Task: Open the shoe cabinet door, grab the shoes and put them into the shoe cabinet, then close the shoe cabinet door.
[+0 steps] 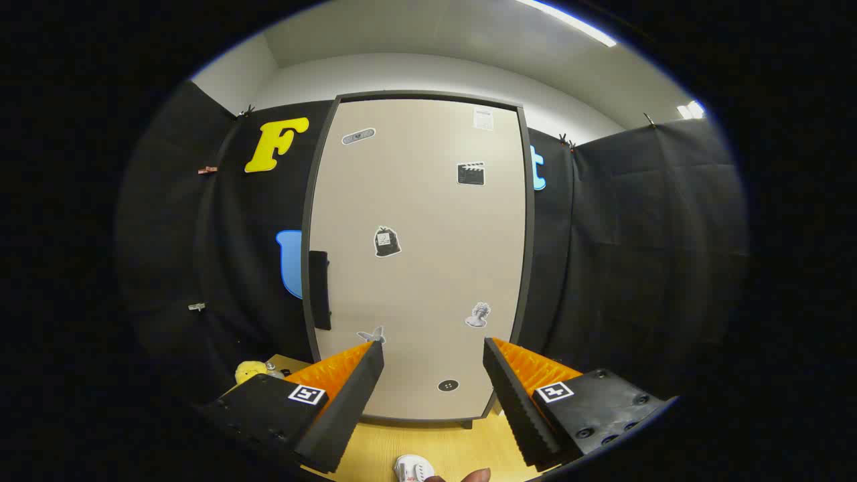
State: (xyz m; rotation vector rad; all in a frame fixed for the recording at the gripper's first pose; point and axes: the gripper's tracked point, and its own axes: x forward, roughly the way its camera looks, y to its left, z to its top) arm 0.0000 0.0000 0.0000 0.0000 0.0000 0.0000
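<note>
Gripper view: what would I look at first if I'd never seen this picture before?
First comes the tall pale cabinet door straight ahead of the jaws, shut and dotted with small stickers, with a dark handle on one edge. The gripper is held wide open in front of it, gripping nothing. A white shoe lies on the wooden floor just below the jaws, and a yellow soft toy sits off by the black curtain.
</note>
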